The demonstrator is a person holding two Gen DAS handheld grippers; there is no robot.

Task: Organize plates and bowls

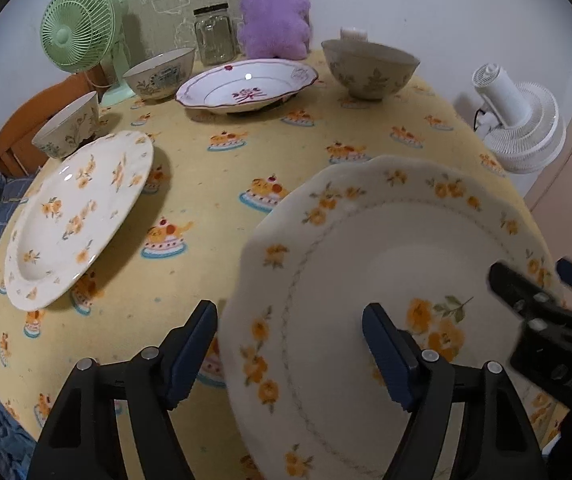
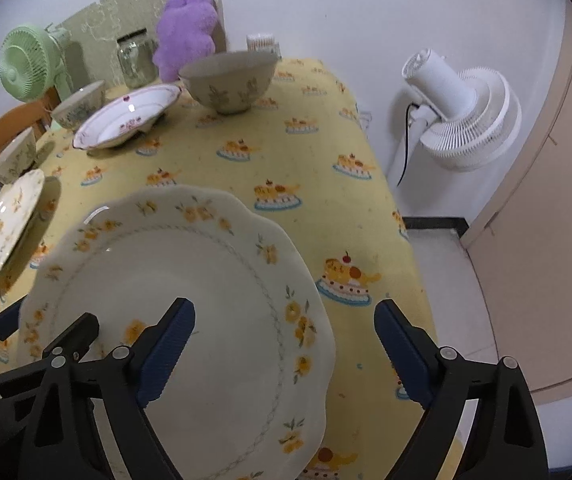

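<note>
Left tool jaws apart, straddling the left rim of the nearest scalloped plate; pads not pressing. Right tool jaws apart, straddling that plate's right rim. Plate lies at the near edge of the counter. Further left: second floral plate. Far side: red-trimmed plate, three bowls, nearest of them.
</note>
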